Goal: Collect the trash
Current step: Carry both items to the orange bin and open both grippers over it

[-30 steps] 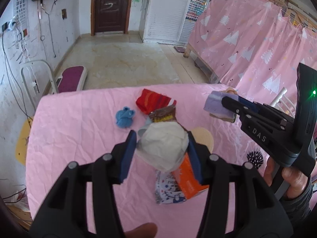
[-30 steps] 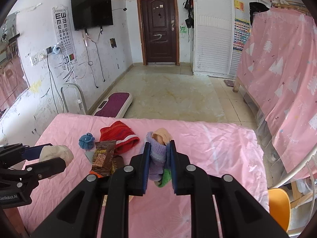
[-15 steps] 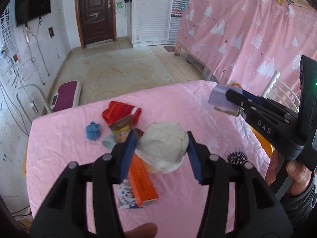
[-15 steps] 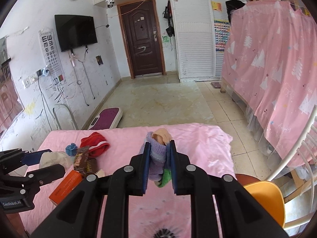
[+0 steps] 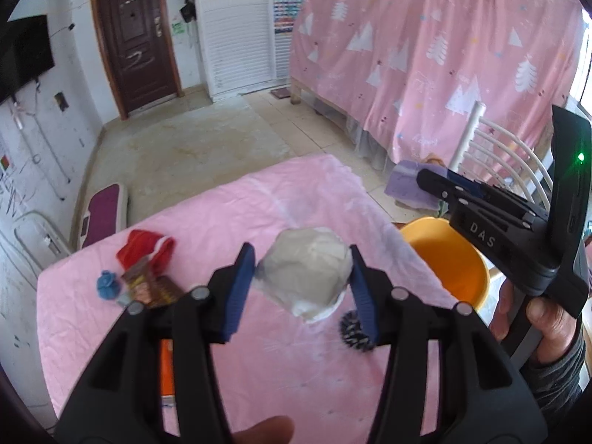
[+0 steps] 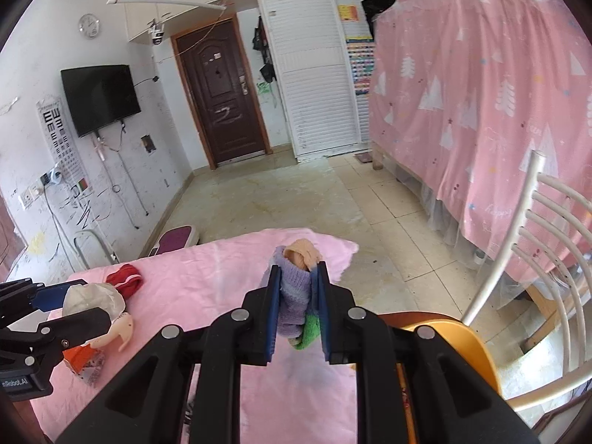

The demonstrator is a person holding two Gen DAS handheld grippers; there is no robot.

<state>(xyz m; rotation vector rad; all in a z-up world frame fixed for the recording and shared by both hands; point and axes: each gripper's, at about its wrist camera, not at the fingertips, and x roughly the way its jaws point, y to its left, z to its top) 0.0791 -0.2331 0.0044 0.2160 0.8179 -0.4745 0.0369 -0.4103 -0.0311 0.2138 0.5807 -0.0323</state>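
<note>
Left hand-held gripper (image 5: pixel 302 288): jaws part open, blue pads pressing both sides of a crumpled white paper ball (image 5: pixel 305 277), which is held clear above the surface.
Right hand-held gripper (image 6: pixel 297 309): jaws almost closed, clamping a bundle of socks (image 6: pixel 295 292), lilac outside with a peach piece at the top and a green piece at the bottom; the bundle is lifted off the surface.
Right hand (image 5: pixel 547 318): seen in the left wrist view, wrapped round the black grip of its gripper, a dark sleeve at the wrist.
Surface (image 5: pixel 229 218): covered with a wrinkled pink cloth.
Trash left on the surface: a red cloth item (image 5: pixel 146 249), a small blue knot of fabric (image 5: pixel 107 284) just beside a brown wrapper (image 5: pixel 148 285), and an orange packet (image 6: pixel 79 355) partly hidden under the left gripper.
Dark spiky thing (image 5: pixel 353 335): on the cloth, partly behind the left gripper's right finger; what it is I cannot tell.
Orange bin (image 5: pixel 447 255): off the surface's right edge, below the right gripper, its mouth open.
White chair (image 6: pixel 547 259): beside the bin.
Background: tiled floor, brown door, pink patterned curtain.
</note>
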